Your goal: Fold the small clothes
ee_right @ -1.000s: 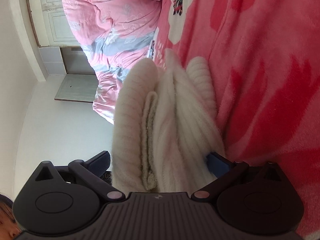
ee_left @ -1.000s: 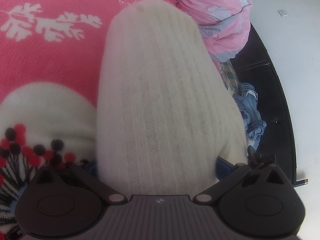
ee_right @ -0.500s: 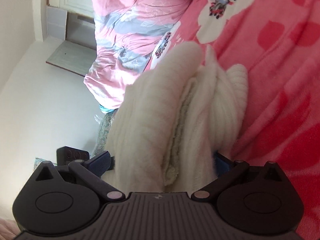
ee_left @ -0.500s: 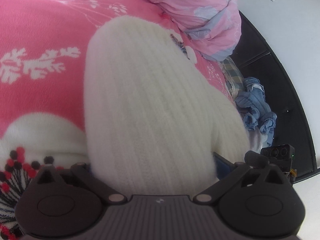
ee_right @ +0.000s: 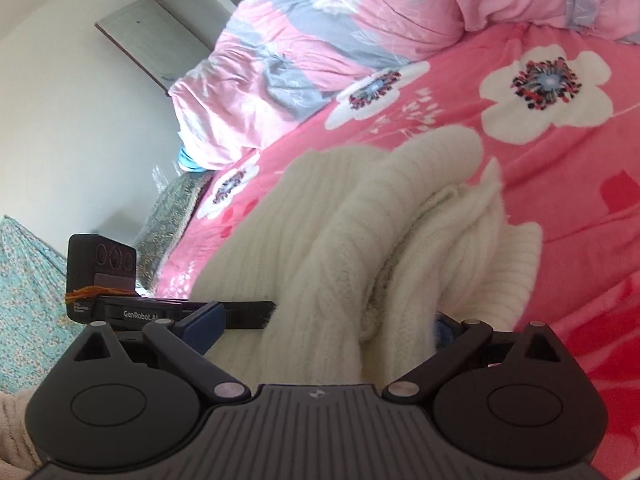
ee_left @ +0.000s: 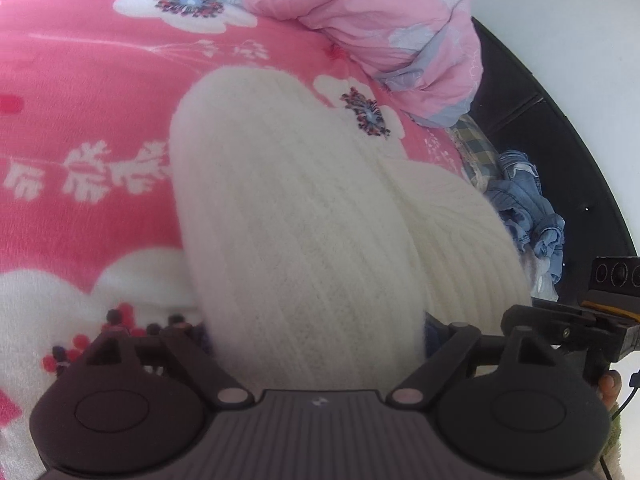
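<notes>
1. A folded cream knit garment (ee_left: 304, 240) fills the middle of both wrist views, above a bed covered by a pink floral blanket (ee_left: 80, 80).
2. The left tool (ee_left: 316, 332) has the thick bundle between its fingers. Its jaws are closing, and the wool bulges over both fingers, so it looks clamped on the garment's near end.
3. The right tool (ee_right: 320, 320) straddles the other side of the same bundle. Its right finger is buried in the wool, while its blue left pad (ee_right: 202, 322) stands clear of the fabric, so I cannot tell whether it truly grips.
4. Holding the bundle from two sides probably keeps the stacked layers from sliding apart while the folded piece is carried.
5. The garment is ribbed, fuzzy and off-white. The right view shows several layers lying on each other, with a fleecy inner lining visible along one folded edge.
6. It looks soft and bulky, and likely to spring open if released carelessly.
7. At the far side of the bed lies a crumpled pink and grey quilt (ee_right: 320, 40). To the right in the left view, blue denim clothes (ee_left: 528, 208) sit by the bed's edge.
8. Each view also catches the other tool's camera block.
</notes>
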Demonstrator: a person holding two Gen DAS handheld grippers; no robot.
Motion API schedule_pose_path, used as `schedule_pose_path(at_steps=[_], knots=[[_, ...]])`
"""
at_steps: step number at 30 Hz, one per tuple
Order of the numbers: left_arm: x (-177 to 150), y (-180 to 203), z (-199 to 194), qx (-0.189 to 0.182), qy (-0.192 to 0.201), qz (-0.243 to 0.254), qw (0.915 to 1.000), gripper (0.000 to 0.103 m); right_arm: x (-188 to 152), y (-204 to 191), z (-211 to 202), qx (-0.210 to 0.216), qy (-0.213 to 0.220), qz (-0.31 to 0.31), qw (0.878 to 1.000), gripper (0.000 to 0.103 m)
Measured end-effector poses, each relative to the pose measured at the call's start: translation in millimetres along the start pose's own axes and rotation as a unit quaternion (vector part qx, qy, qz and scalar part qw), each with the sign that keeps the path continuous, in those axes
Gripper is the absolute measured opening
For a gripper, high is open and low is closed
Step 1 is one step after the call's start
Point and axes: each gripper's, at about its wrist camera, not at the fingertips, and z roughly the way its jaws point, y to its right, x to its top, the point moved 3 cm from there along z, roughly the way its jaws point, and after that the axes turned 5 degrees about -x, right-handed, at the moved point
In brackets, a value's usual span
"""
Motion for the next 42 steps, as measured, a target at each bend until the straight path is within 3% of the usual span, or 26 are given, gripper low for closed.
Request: schedule_pose_path(at_steps=[3, 6, 12, 15, 18, 22, 27, 30, 35, 39, 42], knots=[[-3.9, -17.0, 6.2, -0.010, -0.015, -0.015, 0.9997, 0.093, -9.1, 25.5, -15.0, -0.022, 0.017, 0.031, 0.999, 0.103], [-4.3, -16.5, 5.8, -0.007, -0.011, -0.003, 0.9999, 0.096, -11.7, 67.7, -34.9, -0.001, 0.042, 0.110, 0.993, 0.103], [-0.4, -17.5, 13.6, 0.004, -0.024, 0.001, 0.9997, 0.102, -29.9, 150.8, -17.0, 0.050, 0.044, 0.273, 0.960, 0.103], [-0.2, -17.4, 15.0, 0.015, -0.026, 0.012, 0.9995, 0.103, -33.5, 165.6, 9.3, 0.088, 0.030, 0.300, 0.950, 0.103], [-0.8, -17.6, 14.6, 0.020, -0.028, 0.014, 0.9993, 0.103, -38.6, 167.2, 36.1, 0.100, 0.002, 0.304, 0.947, 0.103], [-0.6, -14.4, 14.6, 0.030, -0.032, 0.018, 0.9989, 0.103, -48.6, 155.1, 39.2, 0.102, -0.022, 0.285, 0.953, 0.103], [-0.1, -14.0, 15.8, 0.034, -0.035, 0.019, 0.9986, 0.103, -54.9, 157.9, 44.3, 0.150, -0.047, 0.312, 0.937, 0.103], [0.7, -12.9, 18.1, 0.037, -0.034, 0.017, 0.9986, 0.103, -44.5, 165.9, 59.2, 0.188, -0.051, 0.340, 0.920, 0.103], [1.8, -15.0, 19.8, 0.036, -0.034, 0.011, 0.9987, 0.103, -27.9, 159.8, 77.9, 0.237, -0.043, 0.342, 0.908, 0.103], [1.4, -17.0, 19.8, 0.034, -0.033, 0.008, 0.9988, 0.103, -19.2, 142.2, 75.8, 0.241, -0.033, 0.291, 0.925, 0.103], [0.3, -19.0, 18.2, 0.028, -0.029, 0.008, 0.9992, 0.103, -23.2, 139.3, 64.5, 0.278, 0.002, 0.286, 0.917, 0.103]])
